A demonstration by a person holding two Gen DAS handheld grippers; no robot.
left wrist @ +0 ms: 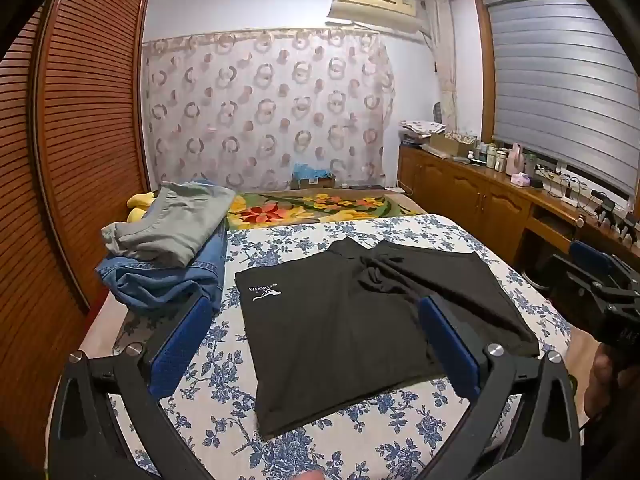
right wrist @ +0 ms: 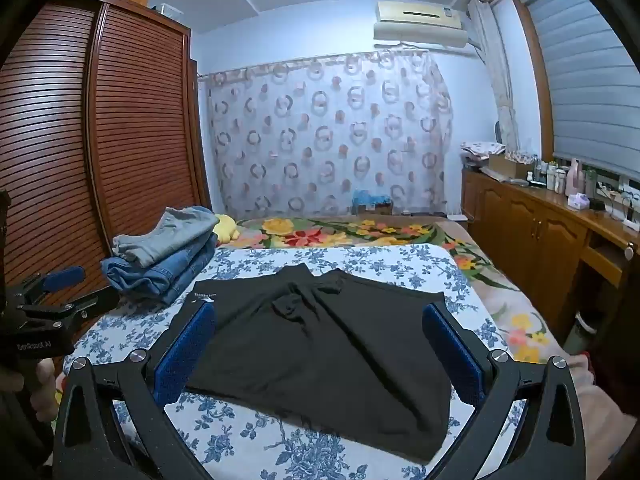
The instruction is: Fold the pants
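Black pants (left wrist: 360, 320) spread flat on the blue-flowered bed sheet (left wrist: 224, 364), near the middle of the bed, short-legged by the look, waistband toward the near edge and crotch bunched into a small knot of creases at the far side; thin, soft, light fabric, judged likely to drape and sag when lifted, prone to slide on itself and wrinkle rather than hold a crease; nothing stiff or fragile about it; best taken by pinching a hem or waistband corner at the near left and near right, one corner per tool, lifting together so the cloth stays taut across its width. Left gripper (left wrist: 316, 344) poised above the near edge with jaws spread wide, holding nothing; right gripper (right wrist: 320, 348) likewise wide, empty, hovering over the near part of the cloth, blue pads clear of it. Seen from the left wrist only: white logo print (left wrist: 266, 294) readable on the far left leg, whole left edge of the garment down to the near left corner, and the right tool off at the right margin. Seen from the right wrist only: near right corner and right hem lying clear, the left tool at the left margin with a hand on its grip (right wrist: 40, 384). Stack of folded jeans (left wrist: 168, 256) at the far left in both, well apart from the pants.
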